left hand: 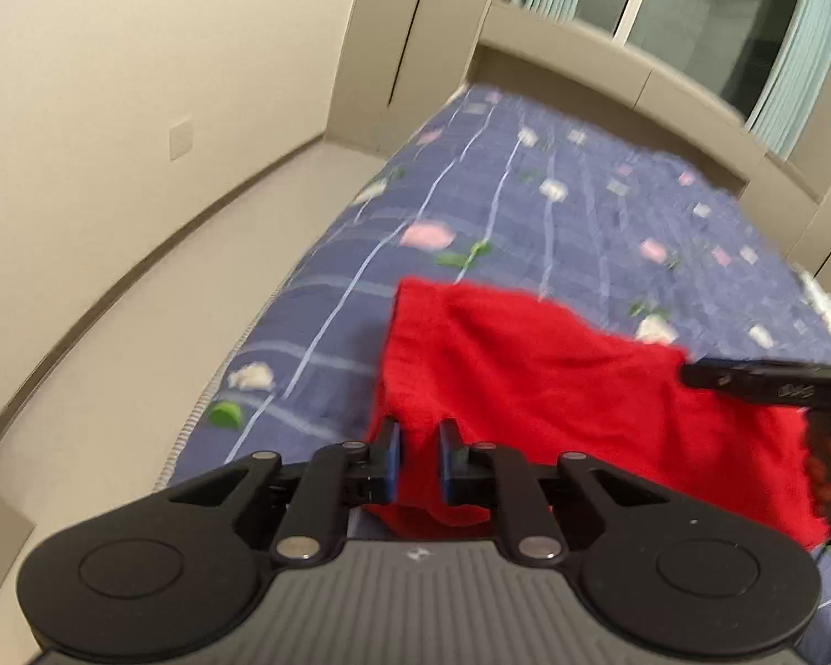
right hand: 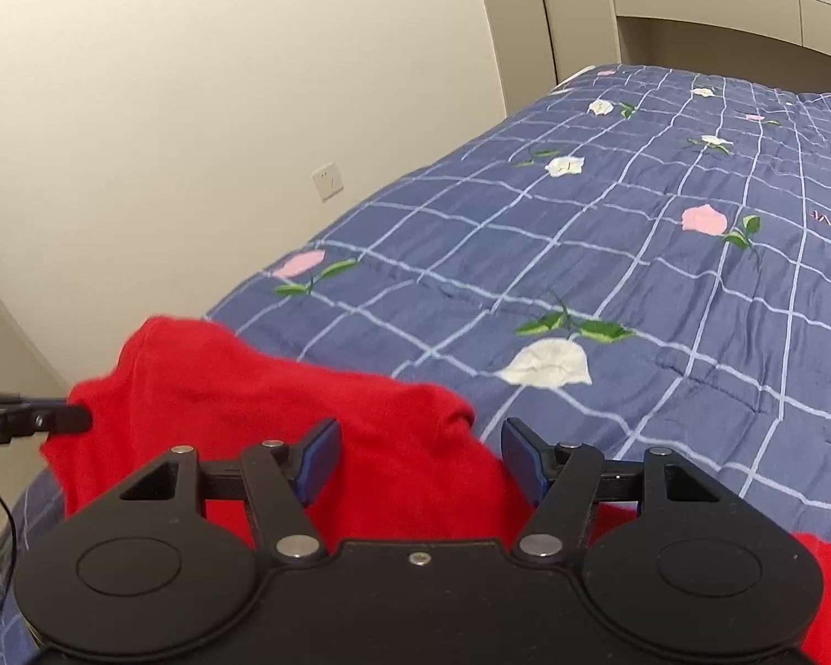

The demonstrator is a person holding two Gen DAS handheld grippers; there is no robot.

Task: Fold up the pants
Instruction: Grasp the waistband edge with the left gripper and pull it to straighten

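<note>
The red pants (left hand: 532, 388) lie bunched on the near part of the bed, also in the right wrist view (right hand: 282, 415). My left gripper (left hand: 420, 435) is nearly closed, its blue pads on either side of a fold of the red fabric, which it appears to pinch. My right gripper (right hand: 421, 443) is open wide just above the red cloth, nothing between its pads. The right gripper's finger shows at the right edge of the left wrist view (left hand: 748, 379); the left gripper's tip shows at the left of the right wrist view (right hand: 55, 418).
The bed (right hand: 609, 255) has a blue checked quilt with flower prints and stretches away ahead. A beige wall with a socket (right hand: 327, 180) runs along the left. Cabinets and a window (left hand: 709, 16) stand beyond the bed's far end.
</note>
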